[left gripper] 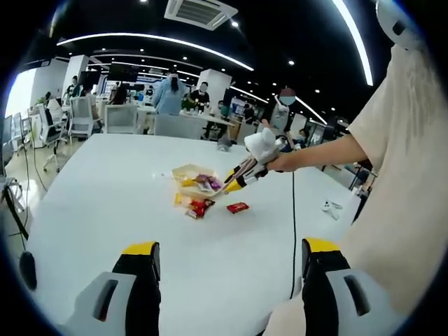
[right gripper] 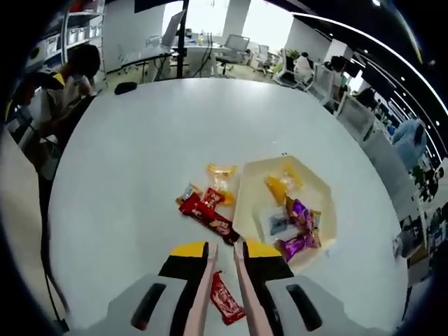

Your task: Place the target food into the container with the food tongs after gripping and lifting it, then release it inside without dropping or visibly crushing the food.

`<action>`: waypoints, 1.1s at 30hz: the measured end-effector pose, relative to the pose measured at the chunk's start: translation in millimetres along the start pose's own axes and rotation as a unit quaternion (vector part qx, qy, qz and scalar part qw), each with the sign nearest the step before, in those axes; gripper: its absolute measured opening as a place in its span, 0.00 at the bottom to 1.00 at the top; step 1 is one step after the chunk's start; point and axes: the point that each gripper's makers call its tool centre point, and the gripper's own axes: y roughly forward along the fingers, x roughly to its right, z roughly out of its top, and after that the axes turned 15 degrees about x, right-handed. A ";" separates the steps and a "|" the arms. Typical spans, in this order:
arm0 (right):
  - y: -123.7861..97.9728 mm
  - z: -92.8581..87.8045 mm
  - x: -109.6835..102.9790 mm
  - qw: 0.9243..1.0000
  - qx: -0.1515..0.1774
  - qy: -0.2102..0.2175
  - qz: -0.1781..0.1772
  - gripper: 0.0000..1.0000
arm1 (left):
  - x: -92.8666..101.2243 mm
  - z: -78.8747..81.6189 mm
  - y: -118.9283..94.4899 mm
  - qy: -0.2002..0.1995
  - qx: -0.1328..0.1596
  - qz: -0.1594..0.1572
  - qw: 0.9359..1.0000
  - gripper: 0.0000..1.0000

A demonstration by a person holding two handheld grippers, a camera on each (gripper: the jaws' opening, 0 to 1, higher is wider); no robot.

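In the right gripper view my right gripper [right gripper: 225,250] is shut on a pair of pinkish food tongs [right gripper: 207,283], whose arms stand slightly apart. The tong tips sit just short of a dark red packet [right gripper: 223,228]. A red packet [right gripper: 225,299] lies on the table under the tong arms. A cream tray [right gripper: 253,198] to the right holds several snack packets, orange [right gripper: 281,186] and purple [right gripper: 302,211] among them. In the left gripper view my left gripper [left gripper: 231,255] is open and empty, well back from the tray [left gripper: 187,170]. There the right gripper [left gripper: 241,176] reaches toward the tray from the right.
More loose packets lie left of the tray: orange [right gripper: 222,175], red [right gripper: 203,204], brown [right gripper: 188,192]. The white table [left gripper: 105,203] carries a black cable [left gripper: 292,231] and a small white item [left gripper: 329,206]. A person [right gripper: 66,87] sits at the far edge. Chairs and desks stand beyond.
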 end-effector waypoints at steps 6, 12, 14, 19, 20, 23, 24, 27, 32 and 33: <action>-8.1 -43.1 -7.0 0.998 -0.052 -0.018 0.036 0.21 | -1.2 -2.2 -1.7 -0.003 -0.003 0.003 1.000 0.83; -13.8 -64.6 -15.5 0.995 -0.075 -0.033 0.061 0.22 | 1.5 -7.7 1.3 -0.009 -0.011 0.005 1.000 0.83; -11.1 -71.4 -13.1 0.993 -0.083 -0.045 0.068 0.22 | 2.8 -7.9 4.3 -0.009 -0.012 0.003 1.000 0.83; -13.4 -77.7 -11.1 0.991 -0.092 -0.064 0.080 0.23 | 4.1 -7.2 9.6 -0.010 -0.013 0.002 1.000 0.83; -13.3 -78.0 -11.2 0.990 -0.092 -0.064 0.081 0.23 | 4.5 -7.5 10.9 -0.009 -0.014 0.001 1.000 0.83; -12.4 -79.4 -12.3 0.989 -0.093 -0.069 0.088 0.23 | 5.6 -8.2 12.7 -0.010 -0.016 0.000 1.000 0.83; -11.7 -79.3 -12.6 0.989 -0.093 -0.069 0.090 0.23 | 6.0 -8.7 13.2 -0.010 -0.017 0.001 1.000 0.83; -8.3 -81.3 -15.1 0.988 -0.095 -0.071 0.100 0.23 | 6.5 -9.9 13.5 -0.012 -0.019 0.002 1.000 0.83; -5.8 -87.2 -23.1 0.985 -0.105 -0.069 0.119 0.23 | 7.0 -11.6 13.7 -0.014 -0.021 0.004 1.000 0.83; -4.9 -81.1 -21.6 0.987 -0.095 -0.058 0.113 0.23 | 6.7 -12.1 13.8 -0.015 -0.022 0.005 1.000 0.83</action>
